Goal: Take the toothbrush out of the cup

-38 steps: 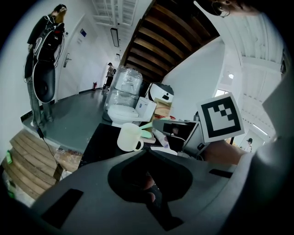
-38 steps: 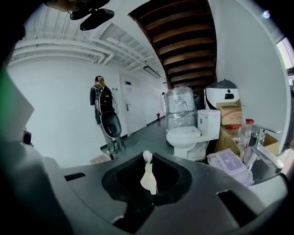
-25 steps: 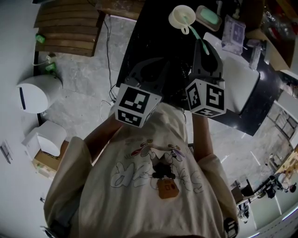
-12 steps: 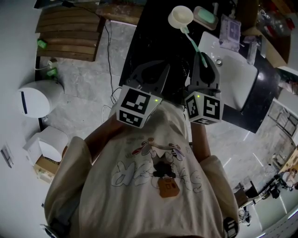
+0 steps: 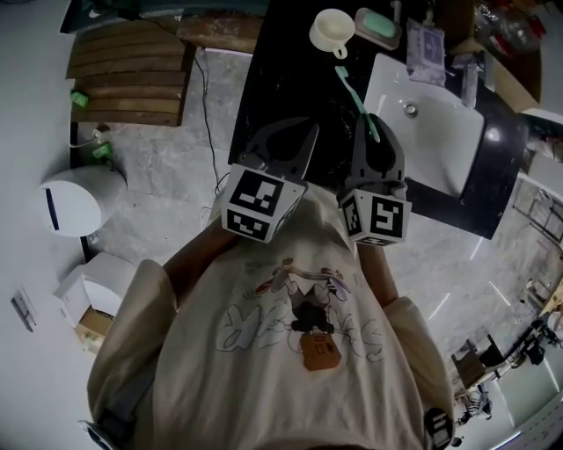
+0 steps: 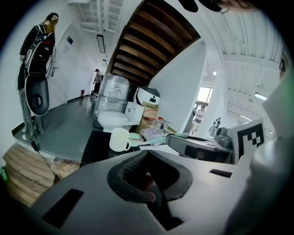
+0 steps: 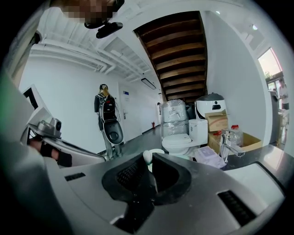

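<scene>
The white cup (image 5: pixel 332 31) stands at the far end of the black counter (image 5: pixel 281 79); it also shows in the left gripper view (image 6: pixel 119 139). The green toothbrush (image 5: pixel 356 98) is out of the cup and slants through the air between the cup and me. My right gripper (image 5: pixel 376 141) is shut on its near end, and the pale handle tip (image 7: pixel 147 157) pokes up between the jaws. My left gripper (image 5: pixel 303 141) hovers left of it over the counter, jaws together and empty.
A white sink (image 5: pixel 427 145) with a faucet (image 5: pixel 466 75) lies right of the right gripper. A green soap dish (image 5: pixel 378 26) and a packet (image 5: pixel 425 44) sit beside the cup. On the floor to the left are a toilet (image 5: pixel 70 200) and wooden steps (image 5: pixel 127 70).
The toothbrush's far end was at the cup; it has since come away toward me with the right gripper. The left gripper has also drawn back a little.
</scene>
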Demonstrator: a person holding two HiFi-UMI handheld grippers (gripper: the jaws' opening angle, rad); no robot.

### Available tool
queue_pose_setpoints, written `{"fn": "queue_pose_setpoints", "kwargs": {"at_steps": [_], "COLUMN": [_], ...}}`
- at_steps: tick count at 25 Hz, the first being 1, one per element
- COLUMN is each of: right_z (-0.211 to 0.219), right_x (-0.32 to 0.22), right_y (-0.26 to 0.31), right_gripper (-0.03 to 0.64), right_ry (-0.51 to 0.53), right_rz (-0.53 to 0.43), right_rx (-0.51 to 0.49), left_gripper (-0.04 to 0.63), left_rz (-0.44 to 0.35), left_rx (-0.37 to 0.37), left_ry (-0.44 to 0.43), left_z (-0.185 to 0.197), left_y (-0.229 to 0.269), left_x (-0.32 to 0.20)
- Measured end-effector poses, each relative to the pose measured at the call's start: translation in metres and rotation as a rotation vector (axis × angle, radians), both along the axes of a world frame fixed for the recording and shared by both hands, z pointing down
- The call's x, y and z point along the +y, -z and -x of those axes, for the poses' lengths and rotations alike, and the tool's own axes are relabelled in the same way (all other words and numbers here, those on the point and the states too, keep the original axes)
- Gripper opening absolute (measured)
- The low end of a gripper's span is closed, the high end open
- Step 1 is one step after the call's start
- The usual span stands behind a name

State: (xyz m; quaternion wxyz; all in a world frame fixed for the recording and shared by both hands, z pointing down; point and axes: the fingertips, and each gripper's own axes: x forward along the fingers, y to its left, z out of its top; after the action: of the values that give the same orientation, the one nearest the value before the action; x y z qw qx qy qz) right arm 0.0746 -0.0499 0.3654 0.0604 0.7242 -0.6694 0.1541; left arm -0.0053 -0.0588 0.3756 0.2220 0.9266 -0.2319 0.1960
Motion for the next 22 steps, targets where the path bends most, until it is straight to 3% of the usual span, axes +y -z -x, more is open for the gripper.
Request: {"fn": "queue_pose_setpoints", "kwargs": {"at_steps": [22], "right_z": [0.030], "right_x": [0.053], "right_y": [0.004], "right_gripper": [0.057], "right_ry": [0.025], "right_rz": [0.028], "right_rx": [-0.021], "left_gripper": [0.014], "left_rz": [-0.029], "left_rx": [-0.026], "left_ry": [-0.022], "left_z": [0.007], "left_y": [0.012], "left_x": [0.017]}}
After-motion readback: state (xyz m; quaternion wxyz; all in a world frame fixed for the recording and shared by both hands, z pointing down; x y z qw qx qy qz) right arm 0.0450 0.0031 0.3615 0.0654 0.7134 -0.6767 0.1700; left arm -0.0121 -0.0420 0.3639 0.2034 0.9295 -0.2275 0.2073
